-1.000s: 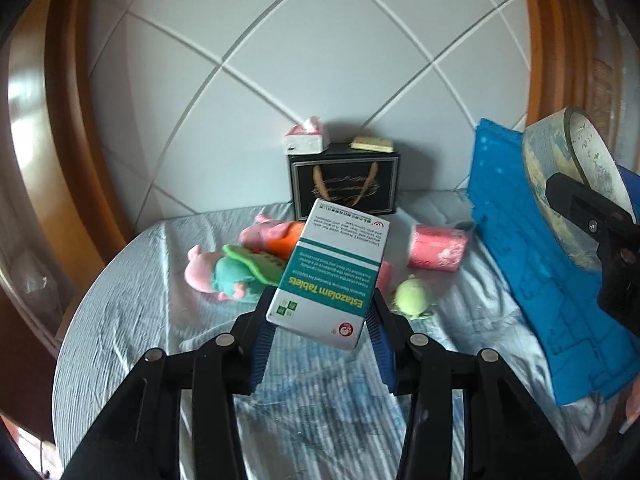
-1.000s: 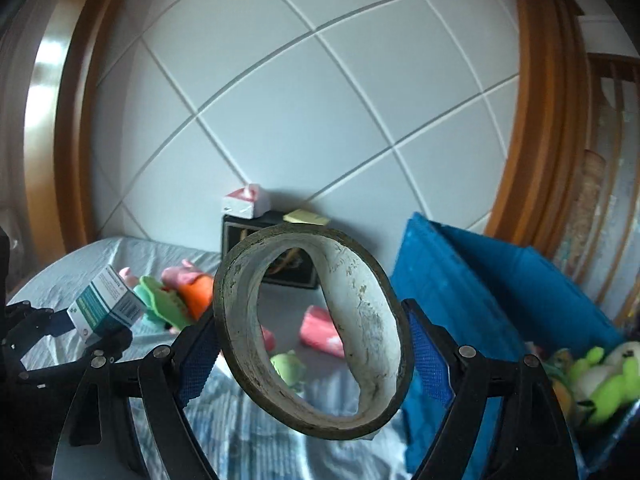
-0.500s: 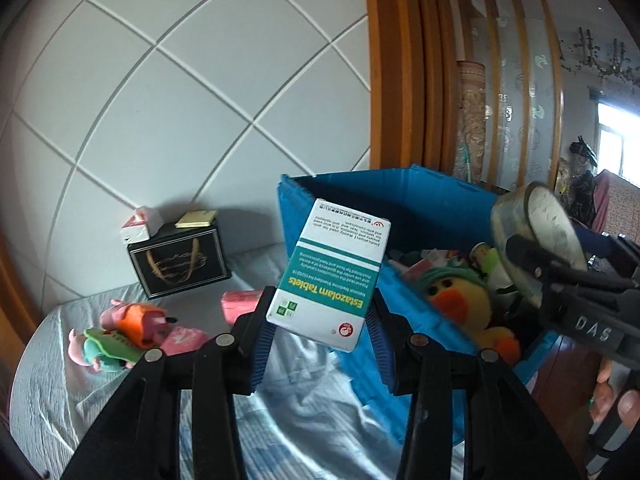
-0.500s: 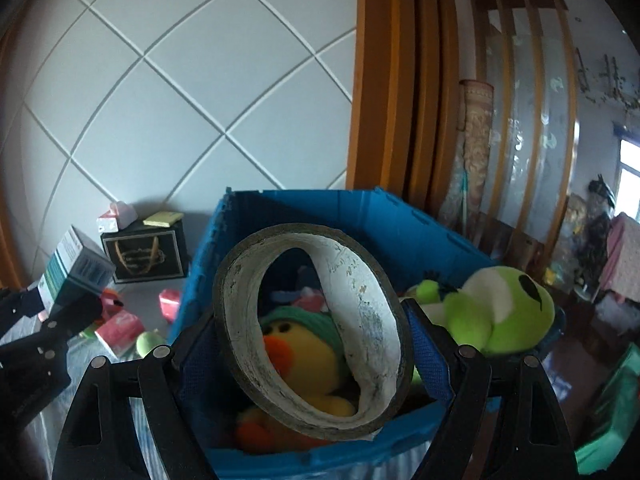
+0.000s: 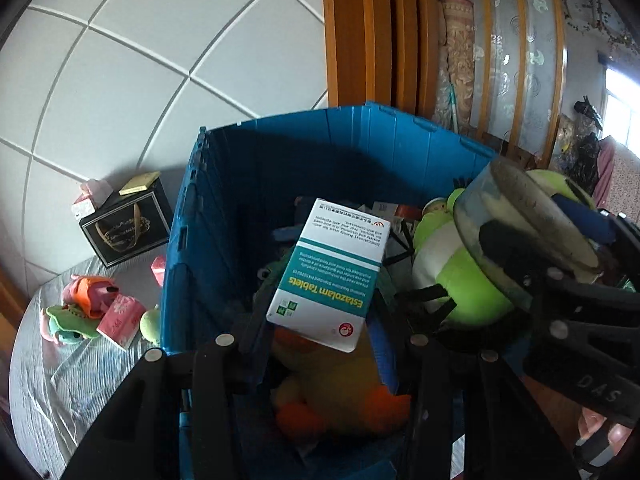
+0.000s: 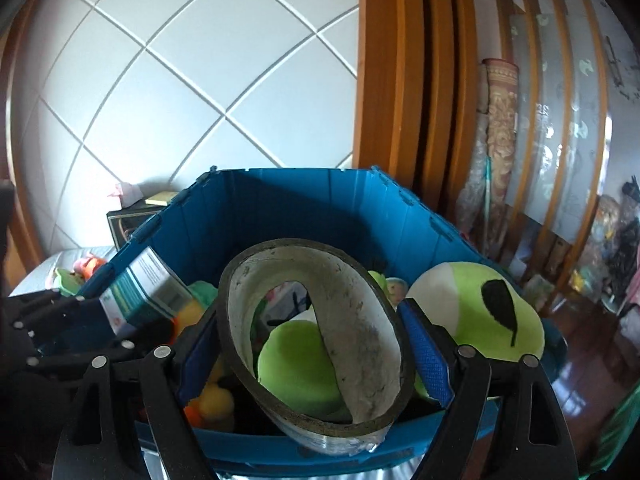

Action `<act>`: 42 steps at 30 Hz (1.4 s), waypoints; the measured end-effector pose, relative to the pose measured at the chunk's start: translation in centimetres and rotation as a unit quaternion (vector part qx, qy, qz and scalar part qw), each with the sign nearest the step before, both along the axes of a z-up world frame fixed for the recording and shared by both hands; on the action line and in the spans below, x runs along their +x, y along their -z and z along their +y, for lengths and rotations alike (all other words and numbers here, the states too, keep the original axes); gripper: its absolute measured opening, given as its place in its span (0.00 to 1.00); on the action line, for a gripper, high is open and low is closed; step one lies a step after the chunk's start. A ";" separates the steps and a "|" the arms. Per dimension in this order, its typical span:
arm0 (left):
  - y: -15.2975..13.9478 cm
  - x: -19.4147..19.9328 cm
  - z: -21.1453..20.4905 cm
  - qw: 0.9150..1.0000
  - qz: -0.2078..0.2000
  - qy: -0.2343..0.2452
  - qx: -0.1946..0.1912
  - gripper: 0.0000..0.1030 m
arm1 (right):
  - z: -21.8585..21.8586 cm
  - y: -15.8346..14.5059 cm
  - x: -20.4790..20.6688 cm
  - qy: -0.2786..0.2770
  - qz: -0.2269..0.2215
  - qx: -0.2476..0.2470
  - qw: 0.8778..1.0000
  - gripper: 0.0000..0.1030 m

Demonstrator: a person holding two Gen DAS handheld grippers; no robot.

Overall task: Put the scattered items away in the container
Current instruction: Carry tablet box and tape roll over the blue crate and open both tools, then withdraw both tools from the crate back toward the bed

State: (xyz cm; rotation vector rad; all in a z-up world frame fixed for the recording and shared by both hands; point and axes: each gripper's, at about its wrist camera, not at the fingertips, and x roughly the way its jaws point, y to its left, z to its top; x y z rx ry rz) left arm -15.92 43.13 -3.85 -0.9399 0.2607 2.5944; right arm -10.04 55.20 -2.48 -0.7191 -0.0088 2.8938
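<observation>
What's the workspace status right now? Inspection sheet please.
Surface: table with a wrinkled pale cloth.
Job's things: blue bin holds plush toys; medicine box and tape roll held above it.
Clutter: pink pack, green ball and plush toys lie on the cloth beside the bin; black gift box by the wall.
Grippers: left gripper shut on the medicine box; right gripper shut on the tape roll.
Cables: nothing seen.
Surroundings: tiled wall, wooden frame.
</observation>
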 end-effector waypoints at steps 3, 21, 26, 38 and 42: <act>0.7 0.3 0.2 1.000 0.003 -0.017 -0.012 0.47 | 0.1 0.0 -0.1 -0.016 0.003 0.001 1.000 0.82; 0.8 2.0 -4.0 0.997 0.035 -0.062 -0.013 0.88 | -2.9 1.2 -3.4 -0.100 -0.058 -0.013 0.993 0.83; 0.9 2.2 -4.3 0.998 0.034 -0.059 -0.006 0.88 | -2.8 0.1 -1.9 -0.097 -0.036 -0.017 0.994 0.87; 0.3 4.2 -4.5 0.998 0.042 -0.047 0.012 0.88 | -0.2 -2.2 2.0 -0.077 0.006 -0.040 0.996 0.90; 0.5 4.5 -4.4 0.998 0.040 -0.047 0.012 0.88 | 0.5 -2.3 2.6 -0.067 0.008 -0.044 0.997 0.90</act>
